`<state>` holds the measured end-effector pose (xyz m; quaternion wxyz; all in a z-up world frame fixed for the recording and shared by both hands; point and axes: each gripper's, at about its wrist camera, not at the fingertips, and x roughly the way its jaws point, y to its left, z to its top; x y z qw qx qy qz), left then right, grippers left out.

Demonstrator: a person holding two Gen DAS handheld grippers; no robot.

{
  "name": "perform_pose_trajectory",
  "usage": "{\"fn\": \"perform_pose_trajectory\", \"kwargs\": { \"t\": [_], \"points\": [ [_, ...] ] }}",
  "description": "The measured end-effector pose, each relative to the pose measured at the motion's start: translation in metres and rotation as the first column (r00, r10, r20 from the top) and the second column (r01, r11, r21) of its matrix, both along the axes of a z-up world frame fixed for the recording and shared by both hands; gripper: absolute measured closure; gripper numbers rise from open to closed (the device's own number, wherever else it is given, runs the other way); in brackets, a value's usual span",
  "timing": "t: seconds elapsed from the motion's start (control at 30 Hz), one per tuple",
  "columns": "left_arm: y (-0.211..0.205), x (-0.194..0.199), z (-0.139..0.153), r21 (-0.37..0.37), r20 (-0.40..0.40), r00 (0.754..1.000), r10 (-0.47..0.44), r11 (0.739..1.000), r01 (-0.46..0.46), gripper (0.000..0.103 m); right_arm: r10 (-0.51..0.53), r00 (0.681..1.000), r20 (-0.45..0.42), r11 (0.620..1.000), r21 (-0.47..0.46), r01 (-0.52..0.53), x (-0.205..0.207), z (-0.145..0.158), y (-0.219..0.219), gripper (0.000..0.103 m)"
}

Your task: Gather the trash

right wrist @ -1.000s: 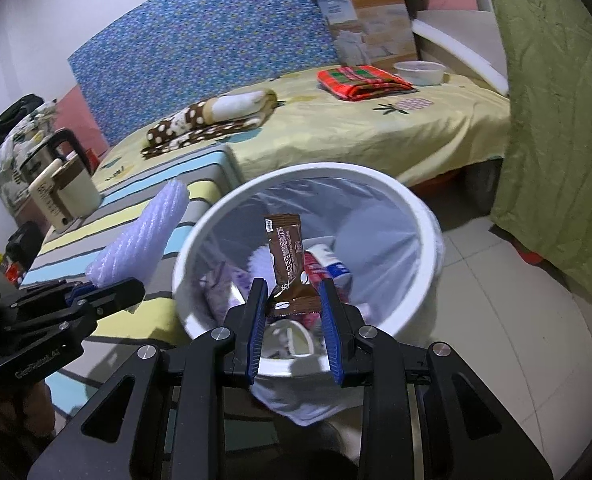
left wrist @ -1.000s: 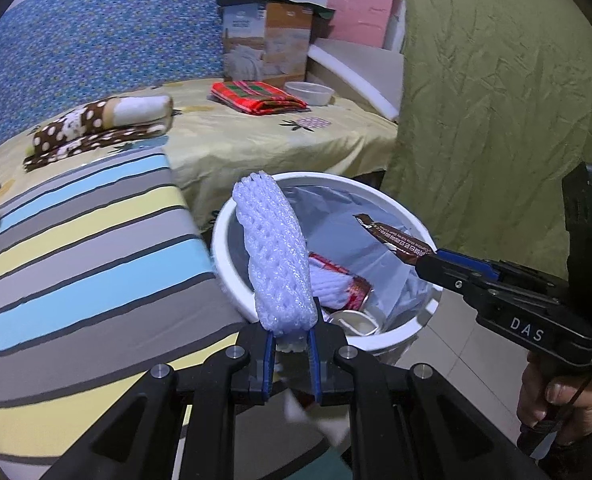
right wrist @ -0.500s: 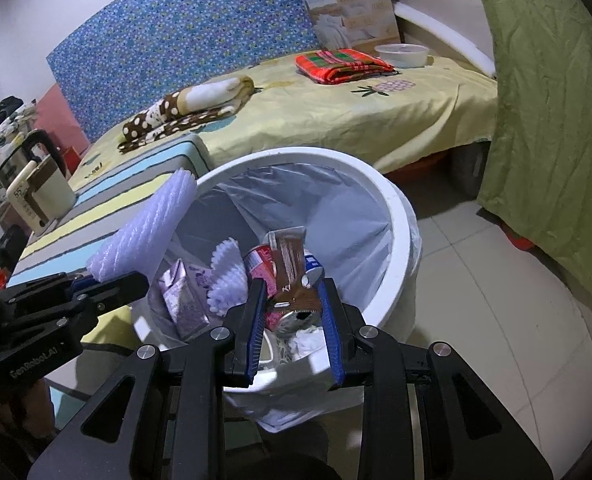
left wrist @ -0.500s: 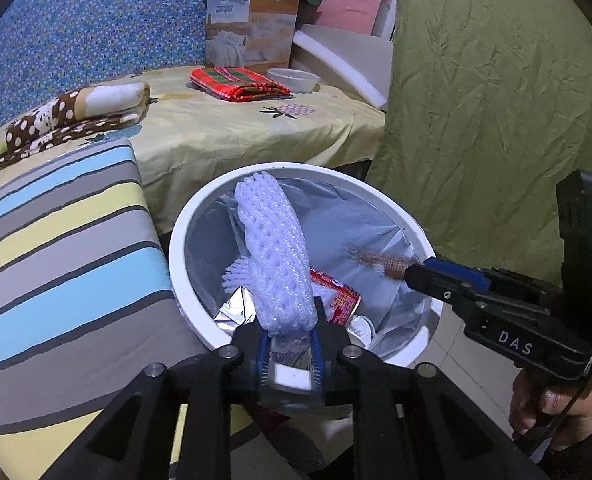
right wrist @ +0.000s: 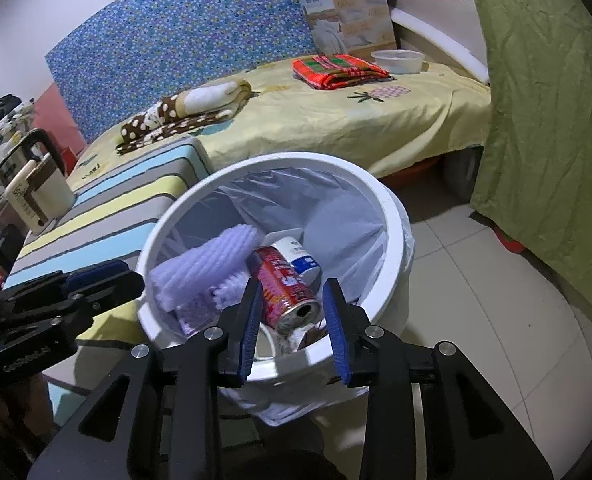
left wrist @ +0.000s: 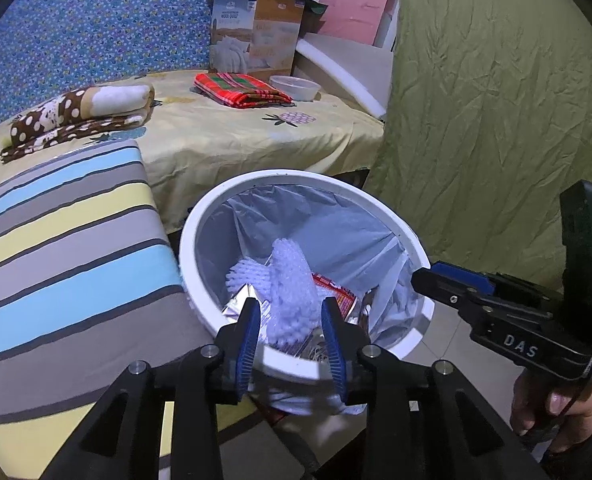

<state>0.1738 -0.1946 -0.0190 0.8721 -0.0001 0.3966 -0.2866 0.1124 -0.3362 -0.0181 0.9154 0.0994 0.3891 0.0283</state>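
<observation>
A white trash bin [left wrist: 296, 178] with a grey liner stands on the floor; it also shows in the right wrist view [right wrist: 395, 216]. Inside lie a white foam net sleeve [left wrist: 292, 280] [right wrist: 204, 268], a red can [right wrist: 288, 288], a small white bottle [right wrist: 301, 258] and wrappers. My left gripper [left wrist: 292, 336] is open and empty above the bin's near rim. My right gripper [right wrist: 294, 328] is open and empty above the bin's near rim, over the can. Each gripper shows at the edge of the other's view.
A striped cushion [left wrist: 64, 240] touches the bin's left side. Behind is a bed with a yellow sheet [left wrist: 236, 136], a dotted blanket [left wrist: 80, 112], a red plaid cloth [left wrist: 242, 90], a bowl and a box. A green curtain [left wrist: 495, 120] hangs right. A kettle [right wrist: 36, 184] stands far left.
Both grippers opened. The foam sleeve dropped from my left gripper into the bin. The brown wrapper dropped from my right gripper into the bin.
</observation>
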Motion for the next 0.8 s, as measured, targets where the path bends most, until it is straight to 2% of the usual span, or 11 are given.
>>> {"fn": "perform_pose_trajectory", "kwargs": {
  "t": [0.33,0.8],
  "points": [
    [0.028,-0.035,0.02,0.005,0.051,0.997,0.049,0.999,-0.05,0.072,0.065,0.996,0.06,0.998,-0.012,-0.065,-0.024,0.017,0.028,0.059],
    [0.072,-0.092,0.035,0.022,0.122,0.982,0.145,0.989,-0.148,0.071,0.13,0.986,0.104,0.991,-0.05,-0.126,-0.061,0.028,0.056,0.058]
  ]
}}
